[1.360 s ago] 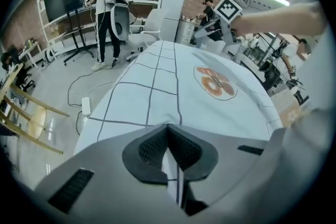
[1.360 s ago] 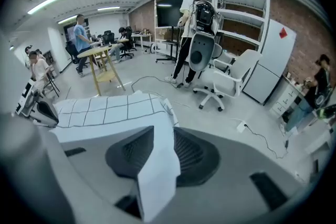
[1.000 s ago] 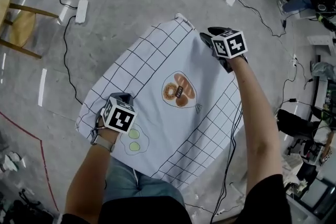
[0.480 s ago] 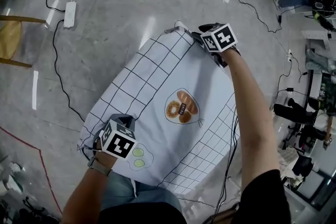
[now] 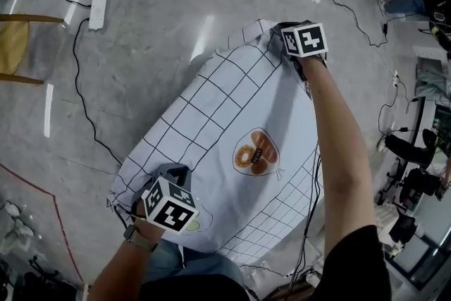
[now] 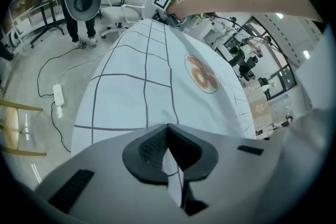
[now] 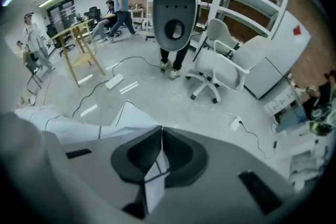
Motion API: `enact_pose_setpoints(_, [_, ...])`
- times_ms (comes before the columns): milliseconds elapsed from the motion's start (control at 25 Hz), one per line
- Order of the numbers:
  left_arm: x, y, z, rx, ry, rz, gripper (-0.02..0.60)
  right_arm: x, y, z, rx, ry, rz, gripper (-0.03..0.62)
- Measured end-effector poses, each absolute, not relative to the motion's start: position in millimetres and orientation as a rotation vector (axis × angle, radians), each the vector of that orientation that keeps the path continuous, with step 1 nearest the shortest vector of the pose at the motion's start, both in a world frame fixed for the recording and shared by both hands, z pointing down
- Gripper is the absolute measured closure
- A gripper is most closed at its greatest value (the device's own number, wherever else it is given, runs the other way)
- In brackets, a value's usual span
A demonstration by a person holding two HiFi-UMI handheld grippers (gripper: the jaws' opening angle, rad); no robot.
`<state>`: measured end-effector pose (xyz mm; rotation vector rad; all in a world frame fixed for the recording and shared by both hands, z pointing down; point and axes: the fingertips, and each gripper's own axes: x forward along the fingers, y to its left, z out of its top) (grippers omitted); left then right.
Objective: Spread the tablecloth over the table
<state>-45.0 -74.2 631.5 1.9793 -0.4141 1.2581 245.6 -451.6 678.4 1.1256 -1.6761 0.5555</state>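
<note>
You hold the white, black-gridded tablecloth (image 5: 225, 109) stretched between both tools, above a grey floor (image 5: 141, 39), its far corner at one tool and its near edge at the other. The left hand-held gripper (image 6: 168, 131), the one closer to your body, has its jaws clamped together on a fold of the cloth's near edge, with a thin white sliver of fabric pinched between the dark pads. From there the cloth swells away in a smooth dome towards the other tool. The right hand-held gripper (image 7: 161, 132), out at the end of your outstretched forearm (image 5: 331, 137), has just closed its jaws. They are now together on the cloth's far corner, and a narrow strip of fabric crossed by one black line runs down between the pads. A loose flap of that corner pokes up just beyond and to the left of the right hand-held gripper's jaws. A bread print (image 5: 257, 155) lies on the cloth between the two tools, close beside your right forearm, and a small green print (image 5: 195, 225) peeks out right next to the marker cube (image 5: 171, 204) of the left hand-held gripper. Whatever lies under the cloth is covered from sight. On the floor well to the left of the right hand-held gripper lies a white power strip (image 5: 97, 10). Ahead of the right hand-held gripper stand a white office chair (image 7: 218, 68) and a wooden stool (image 7: 81, 47), with several people (image 7: 121, 0) in the background.
</note>
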Motion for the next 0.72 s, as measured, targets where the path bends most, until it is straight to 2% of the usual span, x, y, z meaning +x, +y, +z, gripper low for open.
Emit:
enact_pose_setpoints(200, [-45.4, -70.6, 631.6, 1.975, -0.381, 1.259, 0.575, 269.3, -471.5, 664.7, 1.264, -1.640, 0.615, 0.569])
enact_pose_setpoints(360, [-45.1, -70.8, 630.9, 1.980, -0.390, 1.267, 0.575, 273.0, -472.1, 665.7, 1.311, -1.677, 0.688, 0.520])
enact_pose_setpoints(440, [-44.9, -70.1, 631.0, 1.981, -0.389, 1.266, 0.575, 271.9, -467.0, 668.1, 1.350, -1.733, 0.768, 0.450])
enact_pose_setpoints(520, [-45.5, -70.1, 630.7, 1.984, -0.386, 1.265, 0.575, 268.8, -462.4, 662.4, 1.374, -1.809, 0.847, 0.416])
enact_pose_setpoints(720, [-47.1, -72.0, 629.0, 1.994, -0.402, 1.267, 0.575, 270.0, -443.7, 636.6, 1.393, -1.886, 0.861, 0.410])
